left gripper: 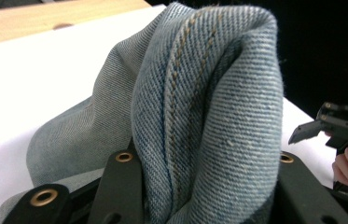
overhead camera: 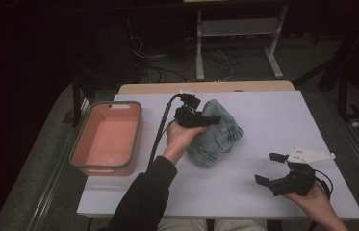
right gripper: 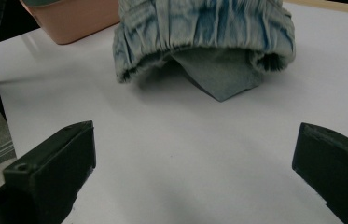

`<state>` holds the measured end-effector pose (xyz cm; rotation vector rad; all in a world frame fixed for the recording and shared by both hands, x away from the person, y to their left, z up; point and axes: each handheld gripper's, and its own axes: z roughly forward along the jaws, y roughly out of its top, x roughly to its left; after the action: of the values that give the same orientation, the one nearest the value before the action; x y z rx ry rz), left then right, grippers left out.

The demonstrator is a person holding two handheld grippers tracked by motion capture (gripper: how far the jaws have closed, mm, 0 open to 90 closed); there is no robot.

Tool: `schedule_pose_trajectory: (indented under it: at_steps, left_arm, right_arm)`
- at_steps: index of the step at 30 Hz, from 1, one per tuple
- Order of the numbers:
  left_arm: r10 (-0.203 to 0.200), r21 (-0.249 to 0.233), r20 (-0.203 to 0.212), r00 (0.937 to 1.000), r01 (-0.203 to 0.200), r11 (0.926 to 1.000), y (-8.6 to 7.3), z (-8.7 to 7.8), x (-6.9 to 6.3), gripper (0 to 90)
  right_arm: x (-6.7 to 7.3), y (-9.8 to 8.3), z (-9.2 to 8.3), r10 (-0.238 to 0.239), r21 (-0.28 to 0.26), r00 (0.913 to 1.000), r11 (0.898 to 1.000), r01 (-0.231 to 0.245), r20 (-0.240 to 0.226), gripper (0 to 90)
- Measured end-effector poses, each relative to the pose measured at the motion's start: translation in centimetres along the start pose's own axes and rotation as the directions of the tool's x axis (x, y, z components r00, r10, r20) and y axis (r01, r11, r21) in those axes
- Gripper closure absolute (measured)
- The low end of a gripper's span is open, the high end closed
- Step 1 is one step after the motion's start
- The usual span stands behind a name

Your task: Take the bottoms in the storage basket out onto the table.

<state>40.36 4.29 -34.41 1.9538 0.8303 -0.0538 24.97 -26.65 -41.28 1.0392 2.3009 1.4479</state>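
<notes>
Currently the left hand-held gripper [overhead camera: 214, 120] pinches a thick fold of the denim garment [overhead camera: 215, 137], which lies bunched at the middle of the desk [overhead camera: 273, 115]. From above, the gripper body covers the grip. The left gripper view resolves it: a stitched seam of the denim [left gripper: 209, 116] stands upright between the two black jaws, touching both. That view also catches the right hand-held gripper [left gripper: 302, 133] off to the side. The right hand-held gripper [overhead camera: 269, 168] rests near the desk's front right edge, well apart from the garment, jaws spread and holding nothing. Its own view shows the garment's gathered waistband [right gripper: 204, 32] and the basin [right gripper: 69, 18]. From above, the basin [overhead camera: 83, 161] sits at the desk's left edge.
</notes>
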Motion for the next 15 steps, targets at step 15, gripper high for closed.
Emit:
schedule_pose_trajectory:
  at_steps: [15]
  left_arm:
    - [-0.009,0.047,-0.022,0.9997,0.010,0.9989,-1.6,1.2,0.2,36.7]
  right_arm:
    - [0.0,0.0,0.0,-0.001,0.006,1.0000,1.000,0.001,0.001,0.0]
